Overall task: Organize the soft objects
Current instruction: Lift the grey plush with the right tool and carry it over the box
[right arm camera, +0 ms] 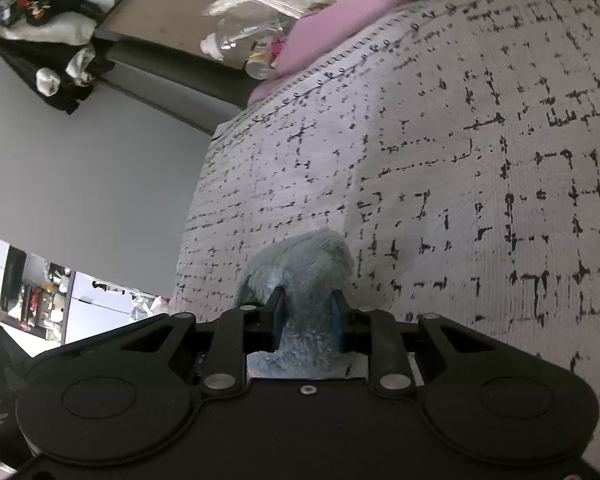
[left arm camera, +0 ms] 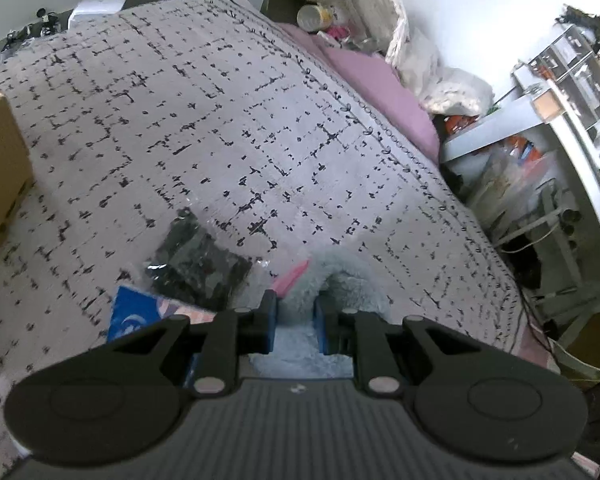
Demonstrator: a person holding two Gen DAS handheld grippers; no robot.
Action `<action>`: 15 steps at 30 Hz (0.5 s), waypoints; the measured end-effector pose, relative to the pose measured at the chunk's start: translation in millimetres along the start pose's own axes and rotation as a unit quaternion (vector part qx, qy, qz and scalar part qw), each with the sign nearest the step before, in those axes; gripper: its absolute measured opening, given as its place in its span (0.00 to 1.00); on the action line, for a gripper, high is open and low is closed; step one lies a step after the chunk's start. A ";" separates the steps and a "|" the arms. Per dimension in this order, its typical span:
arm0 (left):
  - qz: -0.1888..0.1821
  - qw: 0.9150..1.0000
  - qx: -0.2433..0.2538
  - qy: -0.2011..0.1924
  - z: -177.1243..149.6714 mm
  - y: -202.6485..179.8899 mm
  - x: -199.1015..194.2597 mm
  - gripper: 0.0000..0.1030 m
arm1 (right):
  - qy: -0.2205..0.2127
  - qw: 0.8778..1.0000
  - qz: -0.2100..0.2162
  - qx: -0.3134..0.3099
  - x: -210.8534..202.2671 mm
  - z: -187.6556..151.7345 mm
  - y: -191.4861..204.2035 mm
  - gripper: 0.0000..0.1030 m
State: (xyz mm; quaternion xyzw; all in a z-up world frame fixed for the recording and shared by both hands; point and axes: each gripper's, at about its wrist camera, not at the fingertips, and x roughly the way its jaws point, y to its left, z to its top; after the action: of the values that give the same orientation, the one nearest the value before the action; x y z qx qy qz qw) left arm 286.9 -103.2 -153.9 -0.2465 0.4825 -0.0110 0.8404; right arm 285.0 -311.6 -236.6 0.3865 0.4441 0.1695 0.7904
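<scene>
My left gripper [left arm camera: 295, 322] clenched on blue-grey plush toy [left arm camera: 340, 280]; pads pressing fur. My right gripper [right arm camera: 308, 320] also clamped on same plush toy [right arm camera: 304, 264]. Toy held over bed, above grey patterned bedspread [left arm camera: 204, 120]. Black bagged item [left arm camera: 200, 268] and blue packet [left arm camera: 140, 316] lying on bedspread beside left gripper.

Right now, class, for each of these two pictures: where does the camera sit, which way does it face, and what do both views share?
Left wrist: sits on the left gripper, facing down across the patterned bedspread towards a cluttered shelf; only its own black fingers show, shut on the blue-grey plush toy.
Right wrist: sits on the right gripper, rolled sideways, facing along the bed towards a grey wall; its fingers clamp grey plush.
Shared: bedspread, pink pillow, plush.
</scene>
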 end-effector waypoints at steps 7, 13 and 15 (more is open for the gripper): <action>-0.009 1.000 0.001 -0.022 -9.3 9.2 -45.7 0.18 | -0.005 0.999 0.009 -0.043 -24.0 -16.8 34.2 0.22; -0.019 0.999 -0.012 -0.049 -16.2 21.5 -87.6 0.18 | -0.008 0.997 0.020 -0.078 -42.6 -31.4 66.5 0.22; -0.024 0.998 -0.019 -0.057 -17.7 26.4 -101.0 0.18 | -0.008 0.995 0.025 -0.092 -49.4 -36.1 76.9 0.22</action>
State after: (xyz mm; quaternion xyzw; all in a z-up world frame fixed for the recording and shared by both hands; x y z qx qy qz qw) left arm 212.6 -61.2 -91.1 -0.2741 0.4281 -0.0084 0.8611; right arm 233.6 -275.7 -160.9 0.3243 0.4108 0.2261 0.8216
